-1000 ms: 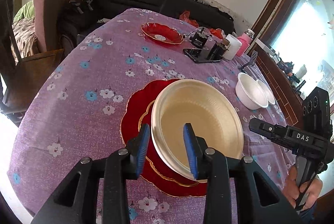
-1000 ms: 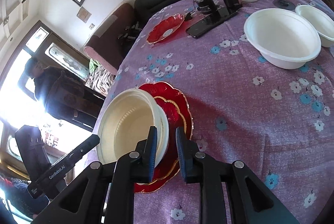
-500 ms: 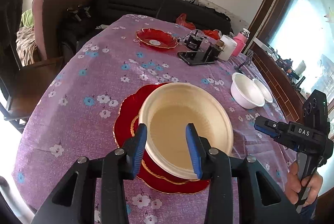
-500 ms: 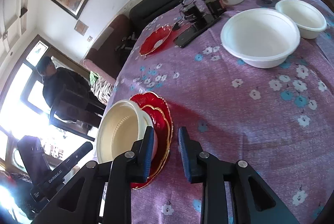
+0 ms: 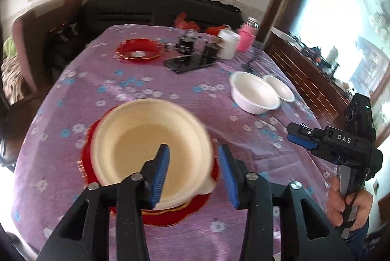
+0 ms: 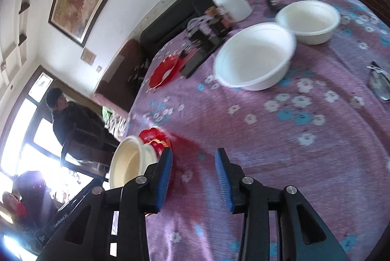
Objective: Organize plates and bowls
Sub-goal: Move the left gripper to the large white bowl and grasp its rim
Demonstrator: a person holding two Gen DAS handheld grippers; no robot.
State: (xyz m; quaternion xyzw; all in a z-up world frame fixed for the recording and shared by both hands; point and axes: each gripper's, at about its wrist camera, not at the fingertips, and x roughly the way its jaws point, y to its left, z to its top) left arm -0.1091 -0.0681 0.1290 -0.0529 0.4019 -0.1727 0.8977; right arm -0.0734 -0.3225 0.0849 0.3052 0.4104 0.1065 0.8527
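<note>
Your left gripper (image 5: pixel 193 173) is spread wide with nothing between its blue pads; in the left wrist view it hangs at lower centre, over the near rim of the cream bowl (image 5: pixel 151 146). That bowl sits on the stacked red plates (image 5: pixel 170 213), which show only as a red edge around it, lower left of centre in the frame. Your right gripper (image 6: pixel 193 178) is likewise released and empty, at the bottom centre of the right wrist view, above bare purple tablecloth (image 6: pixel 280 139). There the cream bowl and its red plates appear at the lower left, just beside the left finger.

The large white bowl (image 6: pixel 254 57) sits in the upper right of that view, with the small white bowl (image 6: pixel 309 21) touching it or just beside it, further up and right. A separate red plate (image 5: pixel 139 51) lies at the upper left of centre in the left wrist view, near a black phone (image 5: pixel 190 62), a white jar (image 5: pixel 228 44) and a pink bottle (image 5: pixel 246 38).
</note>
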